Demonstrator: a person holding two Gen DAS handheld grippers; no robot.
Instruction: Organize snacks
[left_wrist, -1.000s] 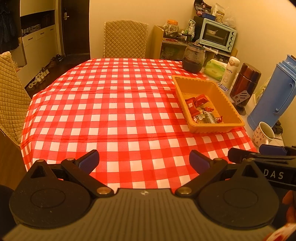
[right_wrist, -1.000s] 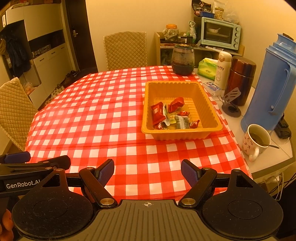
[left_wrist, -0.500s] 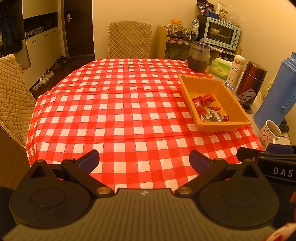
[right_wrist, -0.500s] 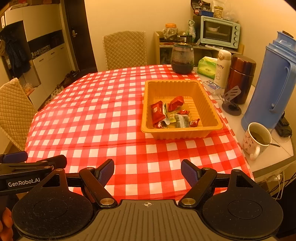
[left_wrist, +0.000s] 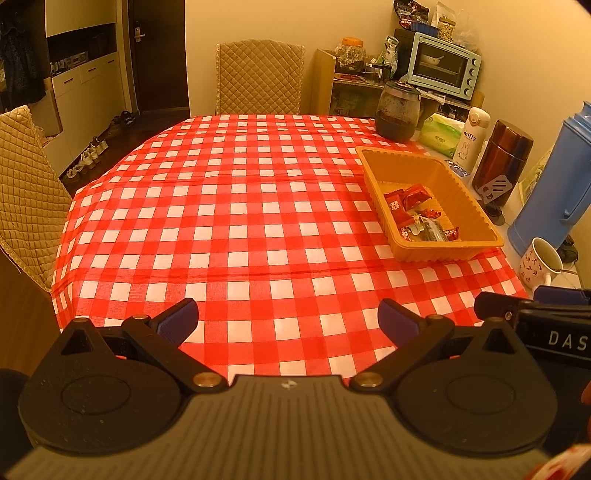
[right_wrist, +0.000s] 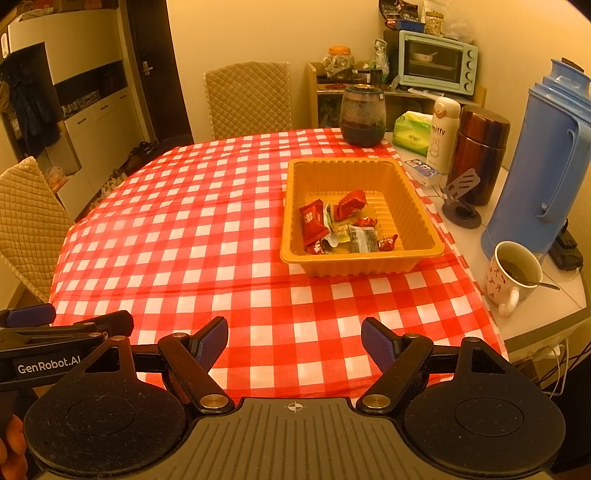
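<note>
Over the near edge of the bench (right_wrist: 229, 206), both grippers hang side by side, angled down at the red-checked cloth, and neither is carrying a thing. The left gripper (left_wrist: 287, 320) has its fingers spread wide over bare cloth; the right gripper (right_wrist: 294, 339) has its fingers wide too, nothing between them. The snacks (right_wrist: 341, 225) are all in the orange tray (right_wrist: 424, 218), which sits toward the bench's far right corner, well apart from both grippers: red wrappers, a dark packet, a few small sweets, bunched at the tray's near end.

No loose snack shows on the cloth, so my read is that the gathering step is done, or nearly so. If any sorting is left, it happens inside the tray, and that calls for a long reach forward and to the right, then a careful pinch on thin, crinkly wrappers.

Now the views. The right wrist camera looks almost straight into the tray and shows a mug (right_wrist: 513, 271) with liquid and a spoon at the bench's right edge. The left wrist camera sees the tray slantwise, but takes in more of the empty left side of the bench.
</note>
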